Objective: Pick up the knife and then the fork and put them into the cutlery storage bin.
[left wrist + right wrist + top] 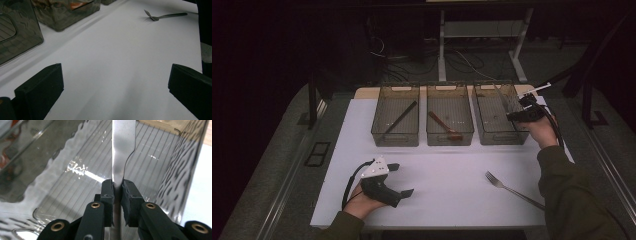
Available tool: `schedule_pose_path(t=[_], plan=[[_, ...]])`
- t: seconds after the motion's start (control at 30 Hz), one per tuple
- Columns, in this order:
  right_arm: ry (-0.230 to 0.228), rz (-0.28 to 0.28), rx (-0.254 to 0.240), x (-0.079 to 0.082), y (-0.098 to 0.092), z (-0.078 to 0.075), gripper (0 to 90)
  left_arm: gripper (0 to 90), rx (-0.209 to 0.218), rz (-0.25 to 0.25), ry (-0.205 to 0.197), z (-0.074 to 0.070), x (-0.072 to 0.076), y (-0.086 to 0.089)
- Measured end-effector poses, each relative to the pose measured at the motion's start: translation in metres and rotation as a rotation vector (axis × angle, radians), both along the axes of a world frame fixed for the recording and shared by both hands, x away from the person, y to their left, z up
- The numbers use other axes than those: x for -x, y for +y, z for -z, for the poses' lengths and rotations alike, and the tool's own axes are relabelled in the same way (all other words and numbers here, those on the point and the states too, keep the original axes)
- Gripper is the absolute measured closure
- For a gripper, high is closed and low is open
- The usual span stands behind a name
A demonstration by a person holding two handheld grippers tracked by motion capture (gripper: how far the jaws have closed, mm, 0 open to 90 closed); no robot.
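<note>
Right tool (117, 191) was clamped on a metal knife (122, 150), holding it inside the rightmost clear bin (492, 135). Left tool (115, 90) rested on the white bench (447, 185), jaws spread wide, nothing between them. A fork (512, 189) lay near the bench's right edge.

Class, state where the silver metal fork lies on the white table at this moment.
In the high view the silver metal fork lies flat on the white table near its front right edge, beside the person's right sleeve, in front of the rightmost clear bin.
</note>
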State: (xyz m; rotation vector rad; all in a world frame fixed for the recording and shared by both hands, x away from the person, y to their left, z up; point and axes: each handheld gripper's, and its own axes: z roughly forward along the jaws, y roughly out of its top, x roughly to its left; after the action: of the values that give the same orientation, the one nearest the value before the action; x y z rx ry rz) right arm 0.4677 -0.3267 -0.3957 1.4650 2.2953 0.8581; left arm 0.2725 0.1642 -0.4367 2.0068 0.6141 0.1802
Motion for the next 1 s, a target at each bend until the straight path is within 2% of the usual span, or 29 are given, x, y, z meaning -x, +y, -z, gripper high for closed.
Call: schedule_pose_path(t=[0.1,0.27,0.4,0.5,0.57,0.73,0.8,1.0], plan=[[0.013,-0.005,0.022,-0.002,0.005,0.002,77.6,0.0,0.000,0.001,-0.001,0.000,0.000,0.000],[-0.026,0.007,-0.006,-0.001,0.005,-0.001,67.3,0.0,-0.001,0.001,0.000,0.000,0.000,0.000],[-0.037,0.015,-0.049,0.002,0.000,-0.007,59.0,0.0,-0.002,0.002,-0.001,0.000,0.000,0.000],[-0.052,0.014,-0.110,0.008,-0.006,-0.014,53.0,0.0,-0.001,0.001,-0.001,0.000,0.000,0.000],[-0.067,-0.004,-0.145,0.014,-0.009,-0.020,50.7,0.0,-0.001,0.001,0.000,0.000,0.000,0.000],[-0.128,-0.044,-0.195,0.037,-0.015,-0.036,44.8,0.0,-0.004,0.001,0.000,0.000,0.001,0.000],[-0.144,-0.068,-0.198,0.048,-0.016,-0.041,42.9,0.0,-0.004,0.001,-0.001,0.000,0.001,-0.001],[-0.151,-0.126,-0.212,0.073,-0.018,-0.045,40.9,0.0,-0.008,0.004,0.001,0.000,0.001,-0.001]])
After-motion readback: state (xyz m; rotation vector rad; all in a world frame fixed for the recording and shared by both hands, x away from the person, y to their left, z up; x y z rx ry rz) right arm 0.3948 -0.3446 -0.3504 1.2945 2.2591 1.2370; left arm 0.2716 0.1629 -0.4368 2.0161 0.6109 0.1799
